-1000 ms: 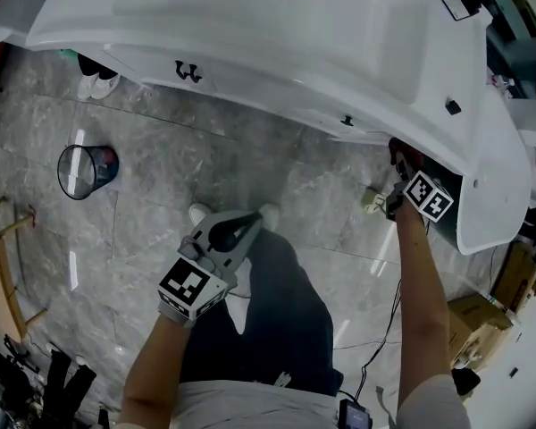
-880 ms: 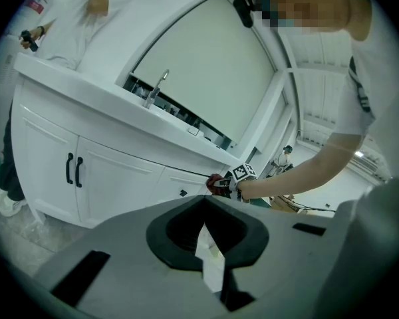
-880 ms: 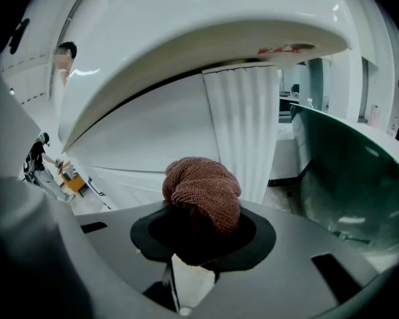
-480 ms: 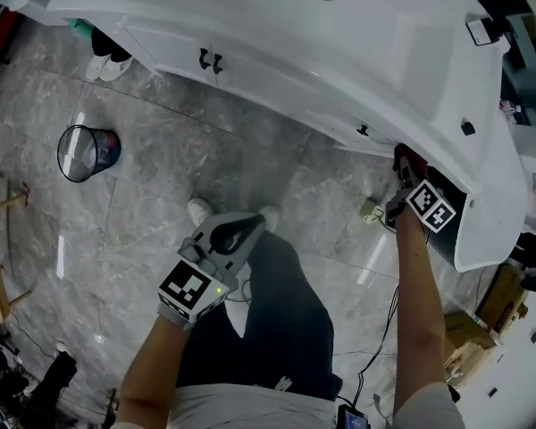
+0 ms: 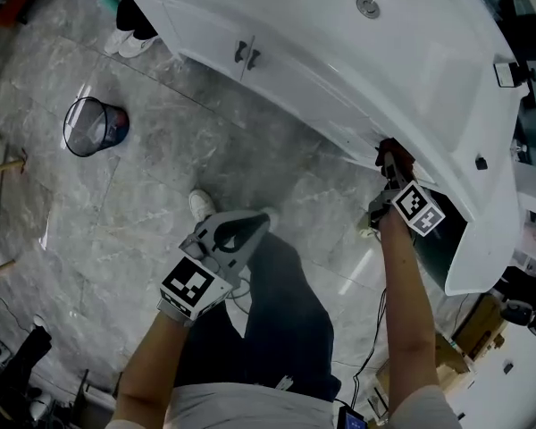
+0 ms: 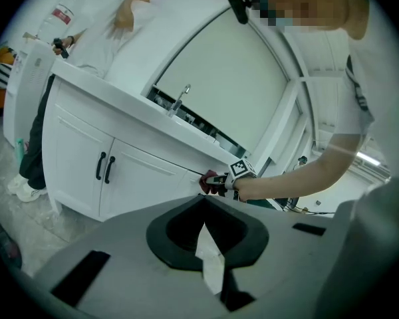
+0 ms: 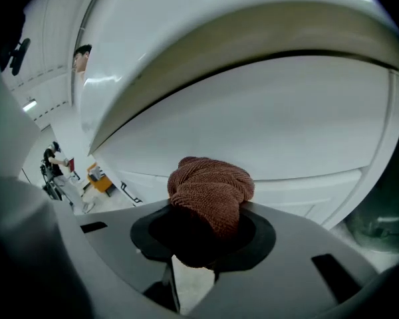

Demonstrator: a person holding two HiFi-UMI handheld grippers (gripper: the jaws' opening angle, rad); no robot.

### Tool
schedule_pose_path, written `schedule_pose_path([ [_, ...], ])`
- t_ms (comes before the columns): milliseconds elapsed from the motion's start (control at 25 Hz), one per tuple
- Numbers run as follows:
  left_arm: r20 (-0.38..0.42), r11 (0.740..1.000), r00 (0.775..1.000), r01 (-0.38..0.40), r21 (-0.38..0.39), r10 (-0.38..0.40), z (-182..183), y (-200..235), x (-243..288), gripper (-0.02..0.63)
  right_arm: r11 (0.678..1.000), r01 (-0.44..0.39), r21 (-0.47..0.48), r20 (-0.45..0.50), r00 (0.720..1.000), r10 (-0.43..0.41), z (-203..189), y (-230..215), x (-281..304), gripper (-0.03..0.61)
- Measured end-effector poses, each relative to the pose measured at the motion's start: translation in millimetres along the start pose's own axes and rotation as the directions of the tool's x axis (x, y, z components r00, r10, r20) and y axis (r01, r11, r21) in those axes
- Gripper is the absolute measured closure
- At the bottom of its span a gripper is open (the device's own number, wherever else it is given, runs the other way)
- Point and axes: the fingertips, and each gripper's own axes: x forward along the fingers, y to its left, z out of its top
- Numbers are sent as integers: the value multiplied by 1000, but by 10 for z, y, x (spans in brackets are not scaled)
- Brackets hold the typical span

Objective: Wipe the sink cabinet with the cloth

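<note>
The white sink cabinet (image 5: pixel 277 65) runs across the top of the head view, with two black door handles (image 5: pixel 246 56). My right gripper (image 5: pixel 390 162) is shut on a bunched red-brown cloth (image 5: pixel 389 148) and presses it against the cabinet front just under the countertop edge. In the right gripper view the cloth (image 7: pixel 211 190) bulges out of the jaws against the white panel (image 7: pixel 286 125). My left gripper (image 5: pixel 261 219) is shut with nothing in it, held low over my leg, well away from the cabinet. The left gripper view shows the cloth (image 6: pixel 209 180) and cabinet doors (image 6: pixel 139 178).
A wire wastebasket (image 5: pixel 94 125) stands on the grey tiled floor at left. Another person's shoes (image 5: pixel 134 38) are by the cabinet's left end. A cable (image 5: pixel 375 329) trails on the floor near my right arm. Cardboard boxes (image 5: pixel 456 351) sit at lower right.
My right gripper has slid the cloth a little to the left along the cabinet front. The head view has swung, and the left gripper has stayed where it was.
</note>
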Motion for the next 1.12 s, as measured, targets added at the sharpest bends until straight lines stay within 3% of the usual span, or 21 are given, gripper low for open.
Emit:
schedule_pose_path([
  [480, 19, 997, 998, -59, -46, 60, -34, 304, -231, 603, 994, -105, -34, 2, 994, 105, -29, 793, 414, 451],
  [920, 2, 1000, 1000, -4, -23, 4, 36, 454, -342, 603, 1000, -10, -24, 16, 1000, 11, -171, 650, 29, 451],
  [1120, -19, 999, 1000, -20, -48, 19, -37, 508, -204, 603, 1000, -9, -9, -25, 1000, 9, -349, 500, -3, 451],
])
